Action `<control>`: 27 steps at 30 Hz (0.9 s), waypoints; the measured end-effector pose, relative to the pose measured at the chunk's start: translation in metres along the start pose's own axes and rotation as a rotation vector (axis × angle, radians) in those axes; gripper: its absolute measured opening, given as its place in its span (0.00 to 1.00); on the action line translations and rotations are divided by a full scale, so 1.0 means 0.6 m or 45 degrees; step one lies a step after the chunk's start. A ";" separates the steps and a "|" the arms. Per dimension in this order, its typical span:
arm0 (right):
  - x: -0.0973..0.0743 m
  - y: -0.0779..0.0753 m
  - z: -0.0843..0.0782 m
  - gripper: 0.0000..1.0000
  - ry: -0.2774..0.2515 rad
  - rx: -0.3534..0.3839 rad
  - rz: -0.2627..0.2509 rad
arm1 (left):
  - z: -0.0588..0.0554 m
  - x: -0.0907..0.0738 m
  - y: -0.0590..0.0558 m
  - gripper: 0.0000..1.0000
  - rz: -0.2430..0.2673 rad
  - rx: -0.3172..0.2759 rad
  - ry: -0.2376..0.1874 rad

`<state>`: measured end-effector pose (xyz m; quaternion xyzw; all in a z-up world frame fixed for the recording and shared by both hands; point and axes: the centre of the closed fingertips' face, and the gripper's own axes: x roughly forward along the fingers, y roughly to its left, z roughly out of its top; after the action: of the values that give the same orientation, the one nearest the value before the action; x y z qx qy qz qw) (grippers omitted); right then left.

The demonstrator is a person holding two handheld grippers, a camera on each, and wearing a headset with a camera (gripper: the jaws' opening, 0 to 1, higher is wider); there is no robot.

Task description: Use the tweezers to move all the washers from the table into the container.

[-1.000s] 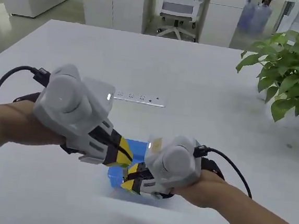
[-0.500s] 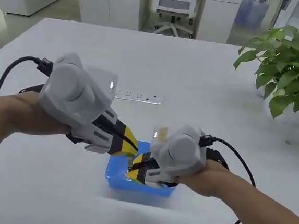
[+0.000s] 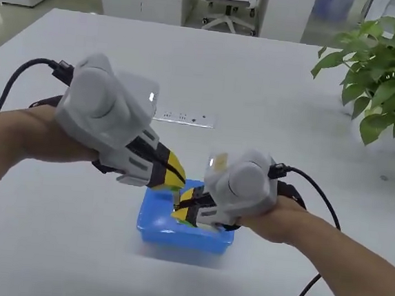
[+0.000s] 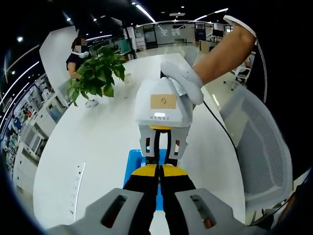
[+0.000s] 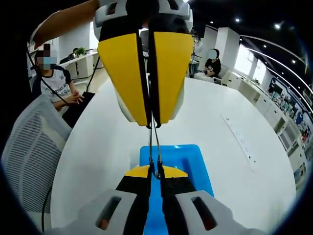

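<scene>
2 grippers are meeting over the blue container [image 5: 195, 166]. The left gripper [image 5: 149, 122] is pinching the tweezers [image 5: 154, 144], the right gripper [image 5: 155, 172] clamping their lower end, jaws narrow.

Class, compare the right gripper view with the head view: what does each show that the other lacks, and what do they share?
Right gripper view: the thin tweezers, pinched by the left gripper in its yellow tongs, and a seated person beyond the table. Head view: the big leafy plant at the table's edge. Shared: the blue container, the power strip and the white table.
</scene>
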<state>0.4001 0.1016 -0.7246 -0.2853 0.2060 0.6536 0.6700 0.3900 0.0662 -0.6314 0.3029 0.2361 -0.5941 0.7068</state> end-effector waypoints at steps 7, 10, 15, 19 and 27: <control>0.010 -0.015 -0.017 0.08 0.002 0.015 -0.003 | -0.012 0.016 0.015 0.04 -0.004 0.007 0.008; 0.015 -0.023 -0.023 0.08 0.001 0.024 -0.003 | -0.018 0.024 0.023 0.04 -0.006 0.003 0.010; 0.025 -0.036 -0.034 0.08 -0.002 0.040 -0.003 | -0.026 0.035 0.035 0.04 -0.009 -0.002 0.011; 0.033 -0.044 -0.042 0.08 -0.001 0.055 -0.007 | -0.035 0.044 0.043 0.04 -0.012 -0.005 0.016; 0.051 -0.054 -0.060 0.09 0.010 0.079 0.005 | -0.054 0.061 0.055 0.04 -0.025 -0.021 0.026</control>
<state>0.4374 0.1019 -0.7680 -0.2665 0.2294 0.6472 0.6764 0.4299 0.0673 -0.6745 0.3008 0.2511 -0.5960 0.7009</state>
